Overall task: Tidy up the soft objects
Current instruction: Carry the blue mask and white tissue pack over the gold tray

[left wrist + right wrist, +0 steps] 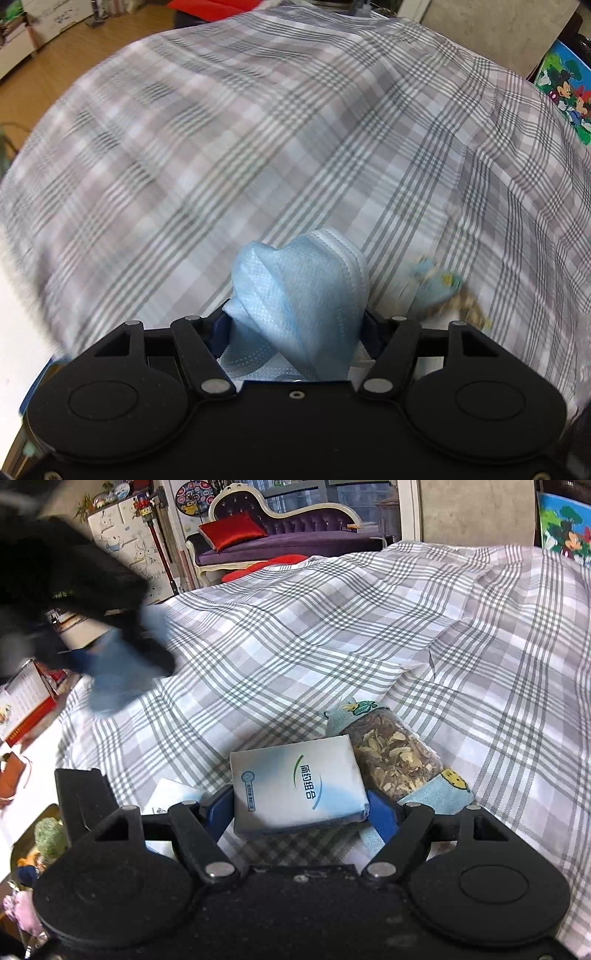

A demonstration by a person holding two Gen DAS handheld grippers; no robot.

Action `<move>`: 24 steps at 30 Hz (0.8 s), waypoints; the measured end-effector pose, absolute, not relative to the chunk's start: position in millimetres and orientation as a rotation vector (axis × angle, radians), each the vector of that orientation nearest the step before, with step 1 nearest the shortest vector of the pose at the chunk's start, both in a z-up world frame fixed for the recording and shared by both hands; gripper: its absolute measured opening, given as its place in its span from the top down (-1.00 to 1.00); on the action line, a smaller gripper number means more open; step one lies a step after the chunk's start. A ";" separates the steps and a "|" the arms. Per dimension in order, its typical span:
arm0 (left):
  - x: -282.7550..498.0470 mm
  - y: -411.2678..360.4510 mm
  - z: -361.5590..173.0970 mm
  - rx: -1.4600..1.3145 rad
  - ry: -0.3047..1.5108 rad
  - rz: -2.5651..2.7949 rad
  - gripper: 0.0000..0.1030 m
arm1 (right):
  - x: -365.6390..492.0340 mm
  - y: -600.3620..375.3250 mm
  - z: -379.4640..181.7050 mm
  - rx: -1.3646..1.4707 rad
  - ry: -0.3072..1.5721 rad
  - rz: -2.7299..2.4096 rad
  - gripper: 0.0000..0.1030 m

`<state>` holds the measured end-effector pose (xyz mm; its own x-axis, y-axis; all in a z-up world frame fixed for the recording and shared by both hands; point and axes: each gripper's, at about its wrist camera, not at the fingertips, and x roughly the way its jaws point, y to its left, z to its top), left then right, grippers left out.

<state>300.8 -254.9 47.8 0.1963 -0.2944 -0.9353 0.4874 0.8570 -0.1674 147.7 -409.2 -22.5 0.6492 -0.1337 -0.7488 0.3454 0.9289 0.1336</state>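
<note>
Blue face mask (295,295) bunched and pinched in my left hand-held gripper (295,332) above the plaid bed (258,147), tissue pack (297,784) clamped in my right hand-held gripper (301,812) beside the sock (436,794): I should keep both squeezes gentle and carry slowly.

The left tongs (295,325) are clamped on a crumpled blue mask (299,295), which bulges up between the blue pads. Below lies a bed under a grey plaid sheet (258,129), blurred on its left side. Just right of the mask, a blue sock (436,284) and a bag of dried bits (472,310) show, blurred. A cartoon picture (565,88) stands at the right edge.
</note>
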 end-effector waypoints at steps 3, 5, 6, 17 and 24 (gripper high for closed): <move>287.5 -218.2 57.3 0.171 1.255 -0.518 -0.22 | 148.9 -402.3 -23.3 0.227 0.824 -0.296 -0.46; 277.8 -193.8 62.1 0.167 1.248 -0.501 -0.21 | 149.5 -397.4 -23.7 0.188 0.820 -0.312 -0.46; 272.9 -181.3 64.1 0.166 1.246 -0.491 -0.22 | 149.6 -394.8 -23.3 0.168 0.817 -0.320 -0.46; 253.8 -34.7 43.9 0.053 1.299 -0.332 -0.22 | 136.3 -383.9 -9.7 0.084 0.783 -0.390 -0.46; 253.6 28.5 17.0 -0.021 1.313 -0.214 -0.21 | 107.0 -391.4 33.4 0.049 0.727 -0.486 -0.45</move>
